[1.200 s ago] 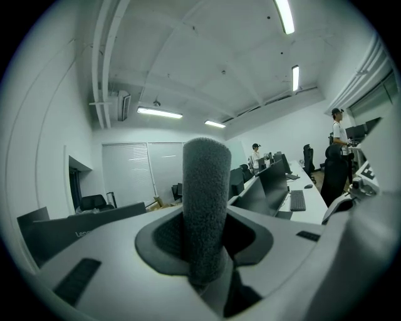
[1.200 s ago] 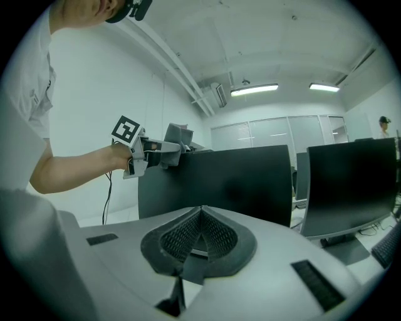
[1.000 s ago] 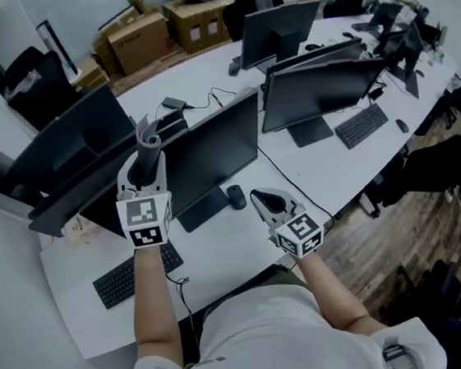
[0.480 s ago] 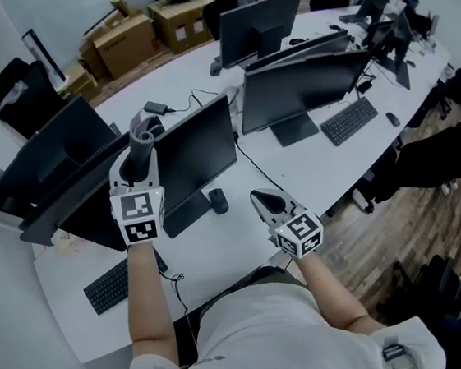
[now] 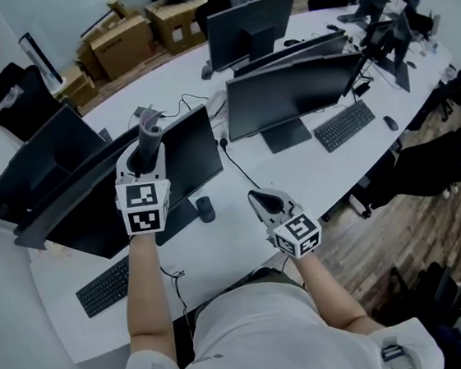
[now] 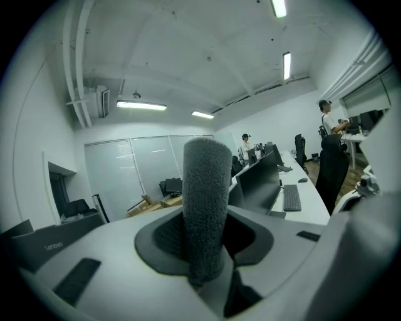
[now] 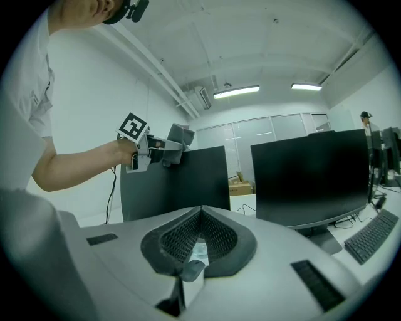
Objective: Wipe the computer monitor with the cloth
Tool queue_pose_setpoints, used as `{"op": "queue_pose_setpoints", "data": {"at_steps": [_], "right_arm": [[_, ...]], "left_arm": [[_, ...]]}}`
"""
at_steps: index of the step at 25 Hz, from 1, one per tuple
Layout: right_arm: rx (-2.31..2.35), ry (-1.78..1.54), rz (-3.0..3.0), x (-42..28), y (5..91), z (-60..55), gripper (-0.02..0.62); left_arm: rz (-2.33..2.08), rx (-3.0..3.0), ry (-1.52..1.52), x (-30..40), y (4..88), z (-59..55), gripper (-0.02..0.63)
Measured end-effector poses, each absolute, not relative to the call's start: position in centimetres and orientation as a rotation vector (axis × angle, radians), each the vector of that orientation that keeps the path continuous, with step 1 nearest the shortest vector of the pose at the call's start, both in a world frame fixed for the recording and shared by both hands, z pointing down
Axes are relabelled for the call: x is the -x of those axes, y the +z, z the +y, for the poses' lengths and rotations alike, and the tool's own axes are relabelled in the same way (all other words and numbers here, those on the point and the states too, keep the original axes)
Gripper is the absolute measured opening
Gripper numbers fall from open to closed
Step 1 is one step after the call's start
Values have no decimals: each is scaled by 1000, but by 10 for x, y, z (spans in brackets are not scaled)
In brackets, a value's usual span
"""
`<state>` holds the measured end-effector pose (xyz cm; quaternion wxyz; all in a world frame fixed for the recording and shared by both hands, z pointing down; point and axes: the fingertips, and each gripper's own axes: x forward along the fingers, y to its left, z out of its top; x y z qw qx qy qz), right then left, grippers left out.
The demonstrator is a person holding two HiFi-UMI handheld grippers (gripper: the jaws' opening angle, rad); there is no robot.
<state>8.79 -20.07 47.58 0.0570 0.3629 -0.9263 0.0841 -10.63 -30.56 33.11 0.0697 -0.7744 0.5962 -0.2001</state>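
Note:
The black monitor [image 5: 184, 156] stands on the white desk [image 5: 237, 245] just ahead of me. My left gripper [image 5: 148, 144] is raised at the monitor's upper left corner and is shut on a rolled grey cloth [image 5: 150, 121]. In the left gripper view the cloth [image 6: 205, 207] stands upright between the jaws. My right gripper [image 5: 259, 196] hovers low over the desk to the right of the monitor, shut with nothing in it. The right gripper view shows its closed jaws [image 7: 200, 216], the monitor [image 7: 175, 185] and the left gripper with the cloth [image 7: 177, 136] at the screen's top.
A keyboard [image 5: 103, 287] and a mouse [image 5: 205, 208] lie on the desk by the monitor's stand. More monitors [image 5: 290, 94] and a second keyboard [image 5: 344, 125] sit to the right, another screen [image 5: 39, 172] to the left. Cardboard boxes [image 5: 119, 39] stand at the back.
The left gripper with the cloth has moved from beside the monitor's left edge to its upper left corner. The head view has swung, shifting the desk leftward. The right gripper has stayed put.

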Motion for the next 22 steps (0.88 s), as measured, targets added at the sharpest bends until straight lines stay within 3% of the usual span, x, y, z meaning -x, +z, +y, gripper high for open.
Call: {"op": "queue_pose_setpoints", "data": {"at_steps": [22], "right_arm": [[-1212,300,-2753,-183,490,-238,9]], "left_arm": [[1701,2437,-509,-19,334,-386,133]]}}
